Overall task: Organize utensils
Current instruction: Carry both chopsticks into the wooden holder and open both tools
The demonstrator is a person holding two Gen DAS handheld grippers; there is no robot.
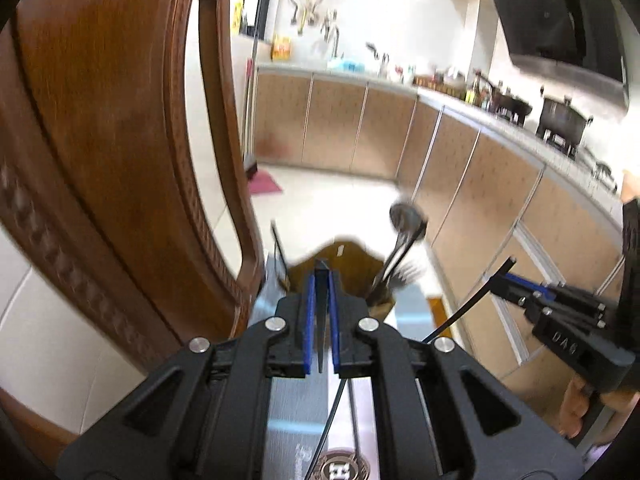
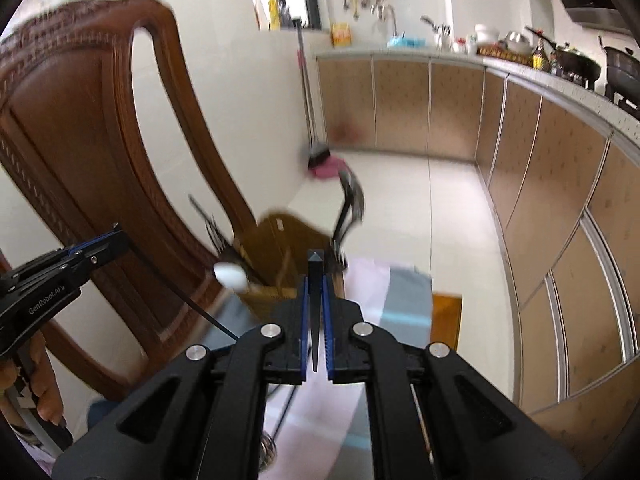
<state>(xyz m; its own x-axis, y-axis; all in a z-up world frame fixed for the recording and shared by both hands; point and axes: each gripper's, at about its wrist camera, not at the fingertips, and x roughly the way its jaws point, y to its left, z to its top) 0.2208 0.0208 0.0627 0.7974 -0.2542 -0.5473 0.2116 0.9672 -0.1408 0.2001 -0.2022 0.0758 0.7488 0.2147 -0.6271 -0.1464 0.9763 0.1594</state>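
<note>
My left gripper (image 1: 320,276) is shut on a thin black chopstick (image 1: 321,320) that runs back down between the blue pads. In the right wrist view the left gripper (image 2: 116,236) shows at the left, its chopstick (image 2: 180,292) slanting down. My right gripper (image 2: 316,276) is shut on a second black chopstick (image 2: 315,312). From the left wrist view it (image 1: 500,280) is at the right, stick (image 1: 468,304) hanging down-left. Ahead and below both stands a wooden utensil holder (image 1: 348,264) (image 2: 276,248) with a dark ladle (image 1: 404,216), forks and a white spoon (image 2: 231,275).
A carved wooden chair back (image 1: 120,140) rises close on the left. The holder stands on a table with a glossy pale cloth (image 2: 400,300). Brown kitchen cabinets (image 1: 480,184) and a counter with pots (image 1: 564,120) run along the right. A broom (image 2: 310,120) leans by the far wall.
</note>
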